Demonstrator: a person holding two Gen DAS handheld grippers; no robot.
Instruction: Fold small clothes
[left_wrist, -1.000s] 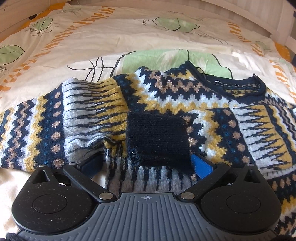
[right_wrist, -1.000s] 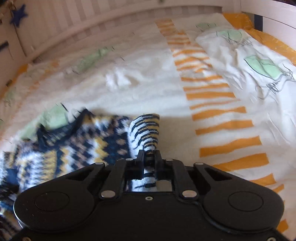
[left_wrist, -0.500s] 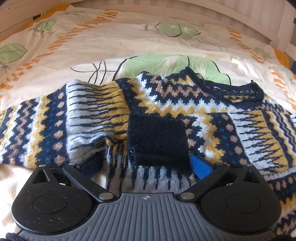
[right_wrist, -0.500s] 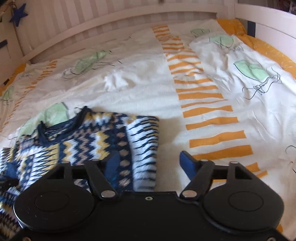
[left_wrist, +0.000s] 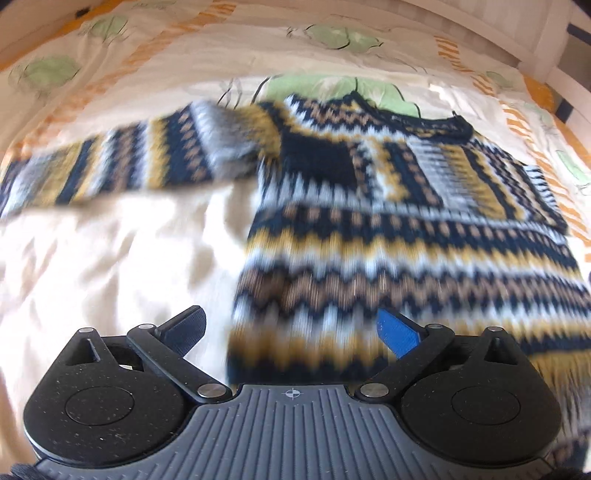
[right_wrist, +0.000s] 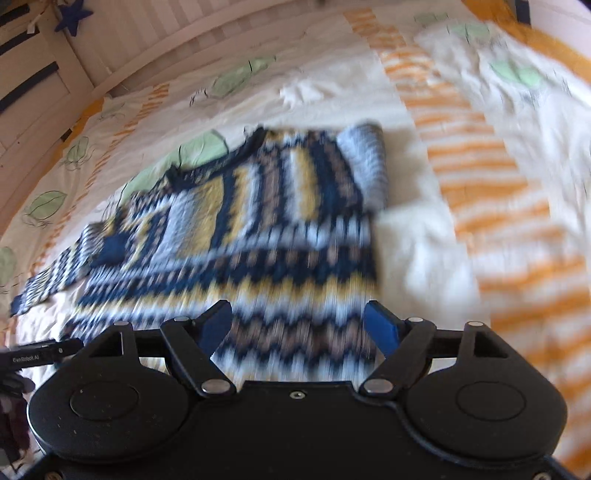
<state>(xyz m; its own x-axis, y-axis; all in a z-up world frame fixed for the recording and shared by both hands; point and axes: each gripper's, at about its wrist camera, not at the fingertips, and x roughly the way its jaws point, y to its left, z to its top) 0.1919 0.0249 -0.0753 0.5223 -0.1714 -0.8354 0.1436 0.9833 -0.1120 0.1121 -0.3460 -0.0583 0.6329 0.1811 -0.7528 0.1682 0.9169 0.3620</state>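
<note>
- My left gripper (left_wrist: 291, 328) sits at six o'clock in its own view, jaws spread wide with nothing pinched; the sweater's bottom hem lies below the gap, and I cannot tell through the blur whether the pads brush the knit
- My right gripper (right_wrist: 299, 325) is likewise at six o'clock in its view, jaws opening and wide apart — the hem shows between them, but they are not pressing on it
- The sweater (left_wrist: 406, 240) lies flat on the duvet (left_wrist: 110, 258), body running from six towards twelve o'clock, neckline (left_wrist: 424, 122) farthest from me
- One sleeve looks folded in across the chest, its dark cuff (left_wrist: 314, 158) lying near the centre; the other sleeve (left_wrist: 129, 170) stretches out towards nine o'clock in the left view, not yet folded
- Beyond that, at twelve o'clock, the duvet runs up to the white slatted bed frame (right_wrist: 184, 33)
- My worry: the knit is thick and loose, so lifting the hem could slide the folded sleeve back out — a shallow pinch on only the top layer would also leave the fold crooked
- The soft, rumpled duvet could bunch under the sweater and skew any crease
</note>
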